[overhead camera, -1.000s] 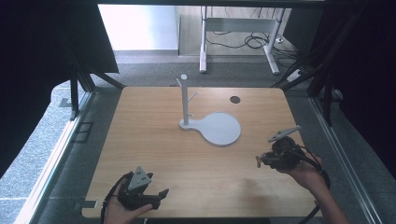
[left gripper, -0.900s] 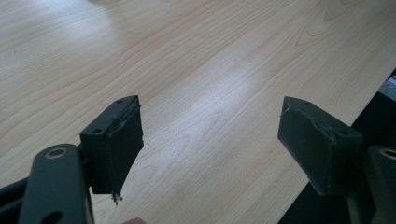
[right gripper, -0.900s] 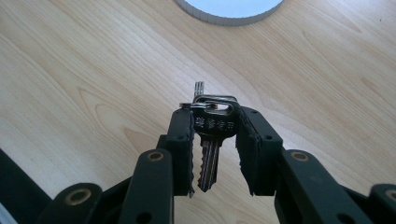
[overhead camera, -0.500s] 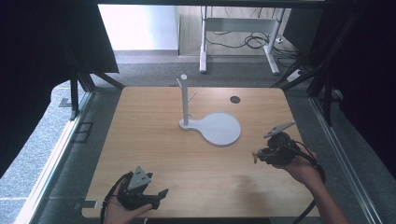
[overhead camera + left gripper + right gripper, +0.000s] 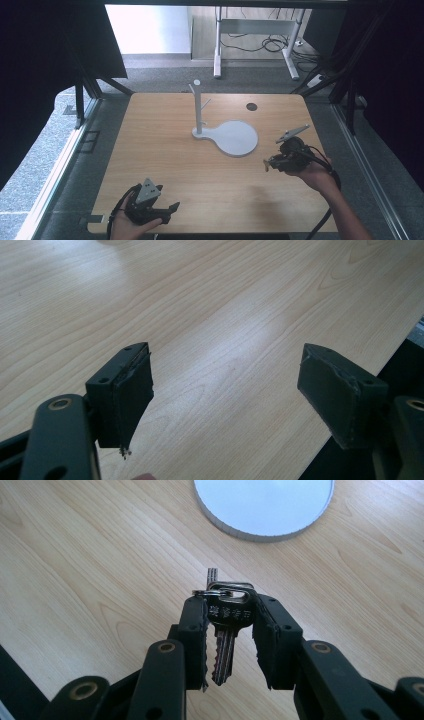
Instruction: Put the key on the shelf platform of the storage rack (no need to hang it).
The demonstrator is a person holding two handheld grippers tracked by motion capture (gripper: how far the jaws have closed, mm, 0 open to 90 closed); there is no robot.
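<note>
My right gripper [image 5: 229, 607] is shut on a silver key [image 5: 223, 647], pinching its head with the blade pointing back toward the camera. A key ring [image 5: 227, 587] sticks out past the pads. In the high view the right gripper [image 5: 268, 164] hovers at the table's right side, just right of the white key stand's round base [image 5: 235, 139]. The stand's post [image 5: 198, 107] with short pegs rises at the middle of the table. My left gripper [image 5: 171, 208] rests at the front left edge. Its jaws are wide open [image 5: 227, 365] with only bare wood between them.
The wooden table [image 5: 165, 150] has a small dark round hole [image 5: 251, 106] at the back right. The white base's rim [image 5: 260, 532] lies just ahead of the key. Dark curtains flank the table, and a desk frame with cables stands on the floor beyond.
My right gripper, with the key in it, has drifted a little left and away from the person, toward the white base. The left gripper has not moved.
</note>
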